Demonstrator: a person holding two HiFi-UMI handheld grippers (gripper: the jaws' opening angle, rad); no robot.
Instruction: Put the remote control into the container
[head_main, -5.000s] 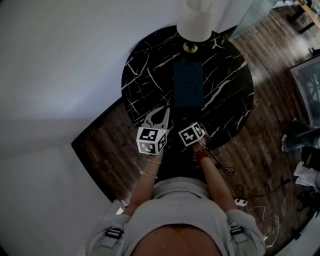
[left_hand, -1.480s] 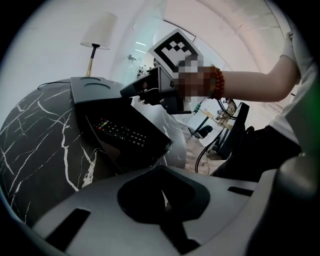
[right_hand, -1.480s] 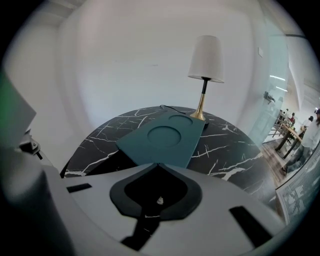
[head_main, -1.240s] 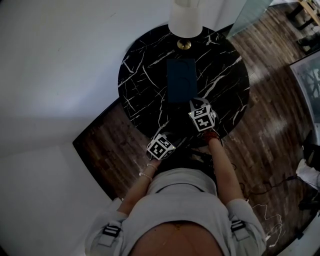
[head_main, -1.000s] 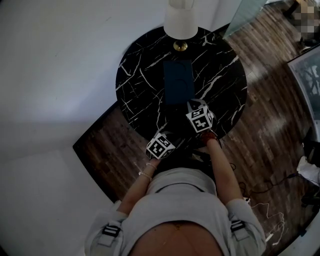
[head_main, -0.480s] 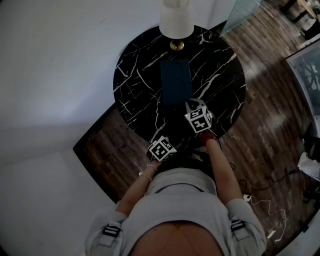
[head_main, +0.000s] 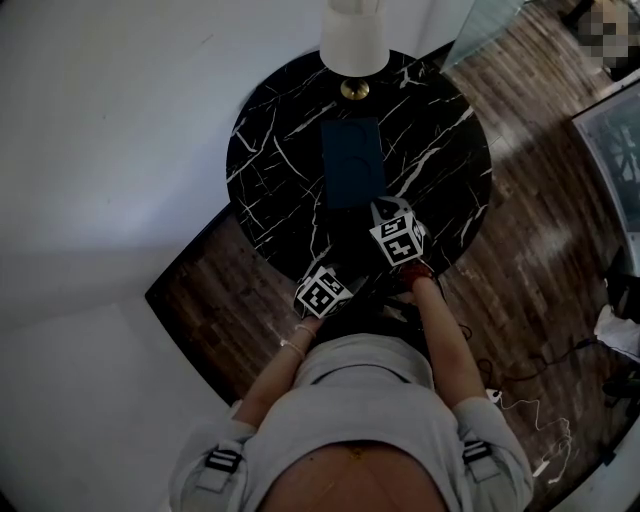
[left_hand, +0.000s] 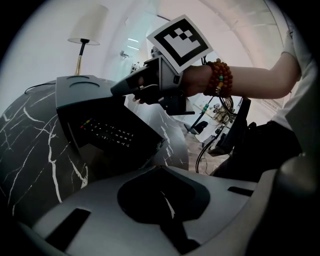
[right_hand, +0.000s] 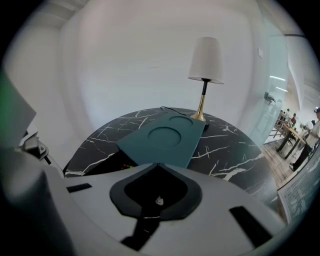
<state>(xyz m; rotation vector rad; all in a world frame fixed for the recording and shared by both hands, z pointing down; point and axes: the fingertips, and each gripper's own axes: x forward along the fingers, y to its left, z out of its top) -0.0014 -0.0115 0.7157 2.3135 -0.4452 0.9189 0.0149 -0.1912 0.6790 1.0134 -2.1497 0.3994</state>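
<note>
A dark teal rectangular container (head_main: 352, 160) lies at the middle of the round black marble table (head_main: 270, 150). Its flat top (right_hand: 162, 137) has round recesses. The black remote control (left_hand: 107, 132) shows its rows of buttons under that top, and in the right gripper view a strip of the remote (right_hand: 122, 162) peeks out below the near edge. My right gripper (head_main: 380, 207) is shut, with its tips at the container's near end (left_hand: 127, 89); whether they pinch the top I cannot tell. My left gripper (head_main: 343, 274) is shut and empty at the table's near edge.
A white-shaded lamp (head_main: 353, 40) on a brass stem stands at the table's far edge, just behind the container. A white wall runs along the left. Wood floor with loose cables (head_main: 520, 400) lies to the right, and a glass panel (head_main: 490, 25) stands at the far right.
Since five seconds ago my right gripper has gone forward to the container's near end and my left gripper has drawn back to the table's edge. Over the last second nothing visibly moved.
</note>
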